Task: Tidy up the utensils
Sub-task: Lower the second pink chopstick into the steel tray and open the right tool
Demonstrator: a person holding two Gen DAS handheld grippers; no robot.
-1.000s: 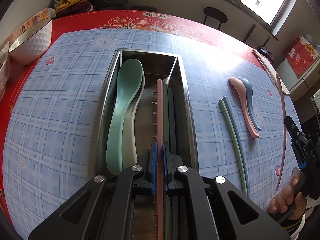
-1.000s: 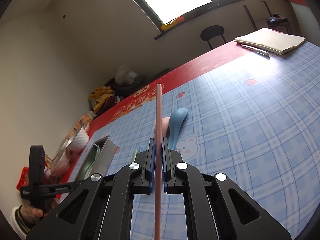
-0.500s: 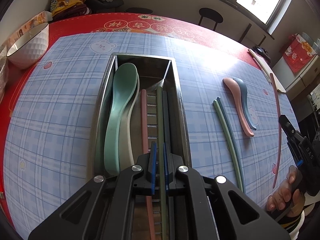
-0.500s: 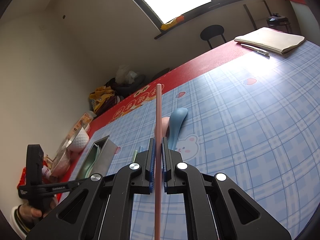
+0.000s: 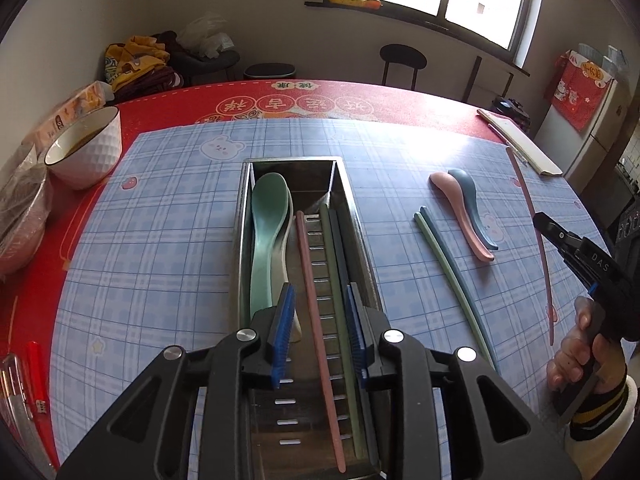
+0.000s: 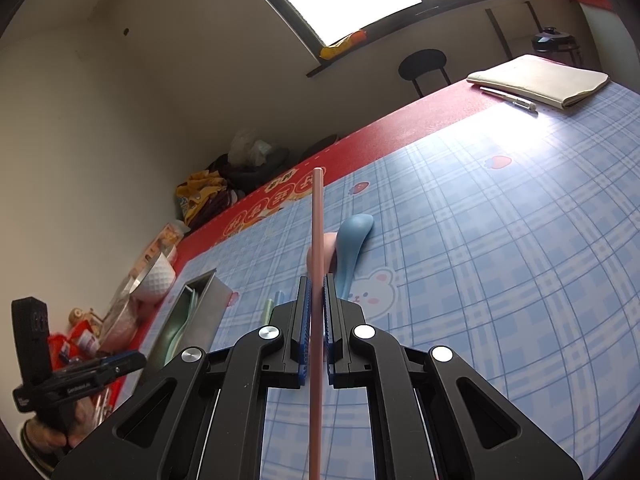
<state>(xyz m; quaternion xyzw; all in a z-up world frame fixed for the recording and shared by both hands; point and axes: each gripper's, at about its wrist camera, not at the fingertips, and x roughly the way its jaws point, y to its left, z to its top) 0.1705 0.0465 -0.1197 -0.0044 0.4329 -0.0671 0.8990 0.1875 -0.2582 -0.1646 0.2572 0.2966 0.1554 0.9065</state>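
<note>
The letters "DAS" stood in white on the side of the right hand-held gripper (image 5: 538, 222), and rows of round Chinese characters ran across the red cloth (image 5: 296, 100) at the far edge of the tabletop (image 5: 168, 216); they were too distorted to read.

A second earlier the left hand-held gripper (image 5: 318, 328) had pinched a pink chopstick (image 5: 318, 320) over the metal tray (image 5: 240, 248). Its jaws had just been opening, and they stood partly apart with nothing pressed between the blue ribbed pads; the pink chopstick lay loose on the tray's slotted floor, between them but free. The view had also pulled back and up, showing more of the room.

The tray was a long, shiny steel box. Inside lay a smooth green spoon (image 5: 266, 240) over a white one, and a green and a dark chopstick along the right wall.

The right hand-held gripper (image 6: 316, 328) was clamped shut on a second pink chopstick (image 6: 317, 240), held above the checked blue mat (image 6: 500, 280). A pink spoon (image 5: 460, 216), a blue spoon (image 5: 468, 196) and two more chopsticks (image 5: 452, 276) lay on that mat.
</note>
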